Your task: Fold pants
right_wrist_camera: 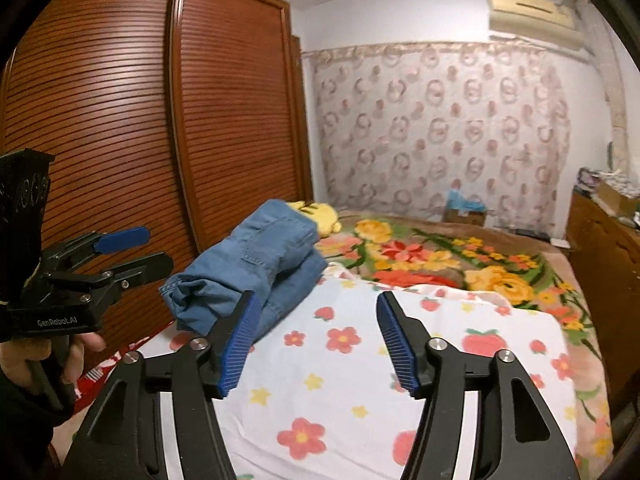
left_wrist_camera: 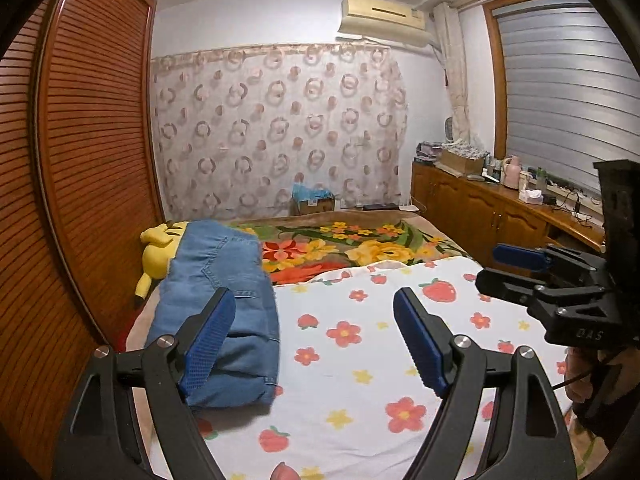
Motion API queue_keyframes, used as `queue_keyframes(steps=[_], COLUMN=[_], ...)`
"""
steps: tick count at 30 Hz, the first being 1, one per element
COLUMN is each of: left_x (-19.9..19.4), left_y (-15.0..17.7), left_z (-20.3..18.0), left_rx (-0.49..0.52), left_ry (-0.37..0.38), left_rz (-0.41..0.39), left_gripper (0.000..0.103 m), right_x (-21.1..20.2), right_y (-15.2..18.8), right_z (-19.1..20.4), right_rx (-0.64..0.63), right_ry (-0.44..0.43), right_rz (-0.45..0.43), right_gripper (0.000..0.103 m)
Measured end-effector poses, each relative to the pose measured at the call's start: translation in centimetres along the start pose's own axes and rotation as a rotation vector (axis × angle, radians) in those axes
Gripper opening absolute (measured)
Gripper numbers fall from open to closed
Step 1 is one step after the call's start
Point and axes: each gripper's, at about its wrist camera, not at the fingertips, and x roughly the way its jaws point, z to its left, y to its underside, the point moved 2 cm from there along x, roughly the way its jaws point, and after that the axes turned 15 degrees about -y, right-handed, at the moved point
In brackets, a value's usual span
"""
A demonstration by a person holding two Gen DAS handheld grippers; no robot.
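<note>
left claw (left_wrist_camera: 314, 338) open, right claw (right_wrist_camera: 316, 338) seemingly open

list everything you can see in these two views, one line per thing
folded blue denim pants: one, blue, left part of the bed, free of both grippers
yellow plush toy: one, yellow, behind the pants by the wardrobe
white flower-and-strawberry sheet: one, white with red and yellow prints, near part of the bed
floral blanket: one, brown with orange and yellow flowers, far part of the bed
slatted wooden wardrobe: one, reddish brown, left of the bed
ring-patterned curtain: one, pale pink, far wall
air conditioner: one, cream, high on the wall
wooden cabinet: one, brown, right side, cluttered top
left gripper: black, blue pads, open, empty
right gripper: black, blue pads, open, empty
</note>
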Motion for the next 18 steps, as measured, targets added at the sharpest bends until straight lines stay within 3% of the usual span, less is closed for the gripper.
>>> queue_keyframes(steps=[3, 9, 18], left_x=[-1.2, -3.0, -4.9], left_y=[0.1, 0.2, 0.3], left_z=[-1.2, -2.9, -4.5], left_rx=[-0.011, 0.007, 0.004], left_ry=[0.016, -0.031, 0.010], left_rz=[-0.008, -0.034, -0.048], left_gripper=[0.082, 0.082, 0.082], right_x=[-2.1, -5.8, -7.3], right_y=[0.5, 1.0, 1.7], right_z=[0.5, 1.8, 4.4], right_rx=[0.003, 0.010, 0.023], right_ry=[0.044, 0.119, 0.181], right_rz=[-0.020, -0.060, -0.094], right_gripper=[0.068, 0.069, 0.077])
